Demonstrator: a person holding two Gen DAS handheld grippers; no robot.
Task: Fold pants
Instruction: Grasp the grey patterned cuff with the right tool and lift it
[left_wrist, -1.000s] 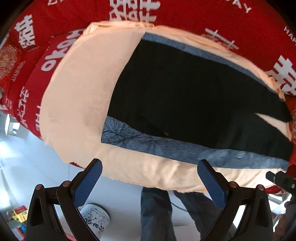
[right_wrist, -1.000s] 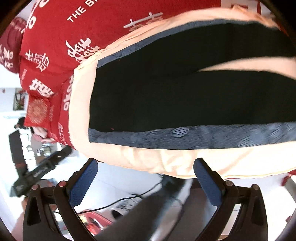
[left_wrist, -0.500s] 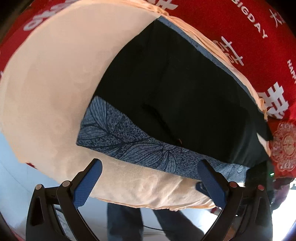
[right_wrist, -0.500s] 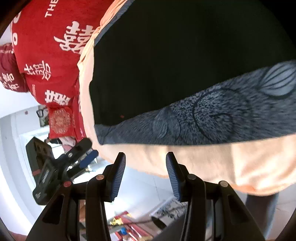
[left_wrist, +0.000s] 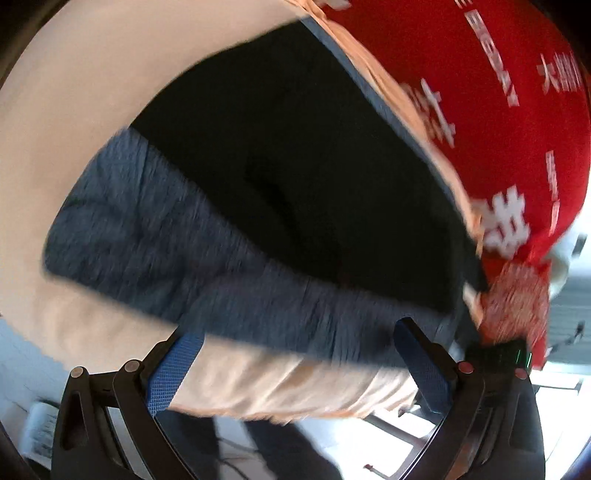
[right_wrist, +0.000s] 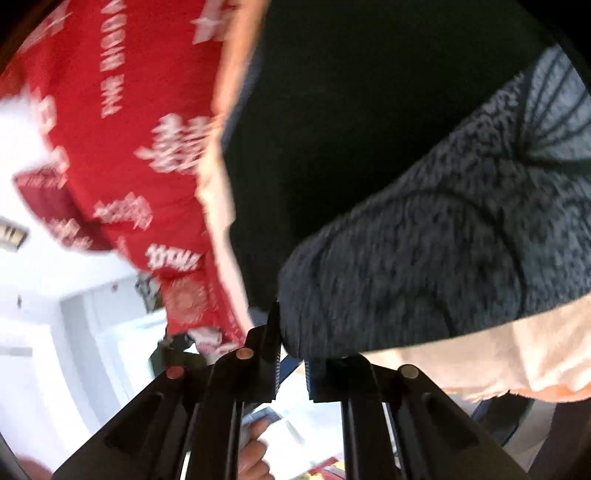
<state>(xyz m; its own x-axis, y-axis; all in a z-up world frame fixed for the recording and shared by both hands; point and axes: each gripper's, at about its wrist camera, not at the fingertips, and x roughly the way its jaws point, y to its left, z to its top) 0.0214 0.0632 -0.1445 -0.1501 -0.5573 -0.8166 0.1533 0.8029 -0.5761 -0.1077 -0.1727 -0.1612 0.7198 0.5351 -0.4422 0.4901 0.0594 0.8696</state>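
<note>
Across both wrist views, motion blur softened every edge. Pants (left_wrist: 288, 177), black with a blue-grey patterned band, lay flat on a peach sheet (left_wrist: 74, 129) over a red printed cover (left_wrist: 498, 110). At 6 o'clock the left tool (left_wrist: 295, 369) stood released, straddling the sheet's near edge. The right tool (right_wrist: 291, 365) was clenched on the band's corner; its pads were largely hidden.

The right gripper (right_wrist: 291, 363) is sitting at six o'clock, its jaws nearly together at the corner of the pants' patterned blue band (right_wrist: 424, 266), the red cloth (right_wrist: 122, 122) lying toward ten o'clock.
</note>
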